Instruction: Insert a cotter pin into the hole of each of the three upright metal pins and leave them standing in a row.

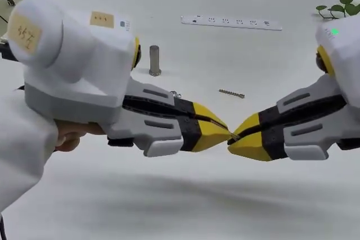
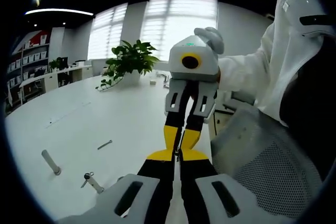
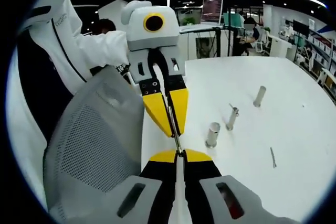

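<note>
**Cotter pin gripped from both ends above table**

A thin metal cotter pin [image 3: 172,121] is clamped in the closed left gripper [image 1: 225,131]. Its other end is pinched in the closed right gripper [image 1: 236,137]. On the white table [image 3: 294,77], a near upright grey metal pin [image 3: 212,135], a middle pin [image 3: 232,119] already fitted with a cotter and a far pin [image 3: 259,96] are lined up. A loose cotter pin [image 1: 232,93] is seen beside them. Part of the row is blocked by the left gripper in the head view.

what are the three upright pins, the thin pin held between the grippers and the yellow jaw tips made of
The upright pins are probably steel or a similar metal: grey satin finish with soft highlights down the barrel. The cotter pin looks like metal wire: thin, grey, faintly glinting. The yellow fingertips are matte with no shine, so plastic or rubber; I cannot tell which.
</note>
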A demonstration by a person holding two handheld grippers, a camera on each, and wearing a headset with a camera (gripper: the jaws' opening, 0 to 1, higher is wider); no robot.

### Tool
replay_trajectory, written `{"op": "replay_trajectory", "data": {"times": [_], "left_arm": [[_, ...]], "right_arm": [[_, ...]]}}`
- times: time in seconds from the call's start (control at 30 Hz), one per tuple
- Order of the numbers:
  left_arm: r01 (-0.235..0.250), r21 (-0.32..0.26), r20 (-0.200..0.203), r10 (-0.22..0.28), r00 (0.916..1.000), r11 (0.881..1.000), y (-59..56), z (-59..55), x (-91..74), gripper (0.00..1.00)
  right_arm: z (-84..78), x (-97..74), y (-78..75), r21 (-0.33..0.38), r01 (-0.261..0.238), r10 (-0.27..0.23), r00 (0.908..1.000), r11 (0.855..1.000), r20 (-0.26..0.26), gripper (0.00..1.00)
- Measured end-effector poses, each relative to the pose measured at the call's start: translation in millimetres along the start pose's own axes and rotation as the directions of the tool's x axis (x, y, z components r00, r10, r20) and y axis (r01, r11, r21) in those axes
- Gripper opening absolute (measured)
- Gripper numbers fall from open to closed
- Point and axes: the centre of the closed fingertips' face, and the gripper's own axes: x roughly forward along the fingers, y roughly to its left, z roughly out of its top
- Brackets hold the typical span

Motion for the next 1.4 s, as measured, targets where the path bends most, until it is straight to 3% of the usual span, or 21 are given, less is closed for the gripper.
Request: {"op": "replay_trajectory", "data": {"times": [0.53, 0.6, 0.73, 0.87, 0.97, 1.03, 1.1, 1.2, 1.4], "left_arm": [[0.041, 0.028, -0.026, -0.041, 0.9988, 0.999, -7.1, -3.6, 4.7, 0.0], [0.038, -0.034, -0.018, -0.039, 0.9991, 0.999, -7.3, -3.6, 5.7, 0.0], [0.04, -0.026, 0.007, -0.04, 0.9992, 0.999, -5.7, -0.3, 2.4, 0.0], [-0.021, -0.007, 0.038, 0.021, 0.9991, 1.0, 7.9, 4.8, -2.9, 0.03], [-0.088, 0.007, 0.031, 0.088, 0.9957, 0.996, 23.5, 2.5, -7.7, 0.12], [-0.144, -0.032, 0.009, 0.144, 0.9895, 0.989, 36.7, -3.5, -12.3, 0.19], [-0.153, -0.015, -0.007, 0.153, 0.9882, 0.988, 42.8, -8.5, -15.0, 0.2], [-0.183, -0.016, -0.02, 0.183, 0.983, 0.983, 51.4, -13.7, -19.0, 0.22], [-0.206, 0.009, -0.075, 0.206, 0.9758, 0.979, 62.1, -27.8, -18.1, 0.23]], "right_arm": [[-0.2, -11.5, 8.0, -0.041, -0.057, 0.055, 0.9978, 0.998, -0.036, 0.0], [-0.8, -12.1, 8.1, -0.039, -0.059, 0.057, 0.9974, 0.998, -0.044, 0.0], [1.9, -13.7, 9.1, -0.055, -0.053, 0.05, 0.9973, 0.997, -0.053, 0.0], [0.8, -16.4, 2.3, -0.076, -0.031, 0.025, 0.9968, 0.997, -0.076, 0.0], [-6.2, -16.2, -7.2, -0.083, -0.007, -0.003, 0.9931, 0.996, -0.117, 0.0], [-10.6, -14.9, -12.2, -0.047, 0.005, -0.011, 0.9908, 0.999, -0.135, 0.0], [-15.0, -13.4, -17.9, -0.001, 0.021, -0.021, 0.9886, 1.0, -0.149, 0.0], [-23.0, -11.1, -27.0, -0.014, 0.051, -0.053, 0.9805, 0.999, -0.189, 0.0], [-27.0, -3.1, -39.6, 0.001, 0.077, -0.075, 0.9746, 0.997, -0.211, 0.0]]}}
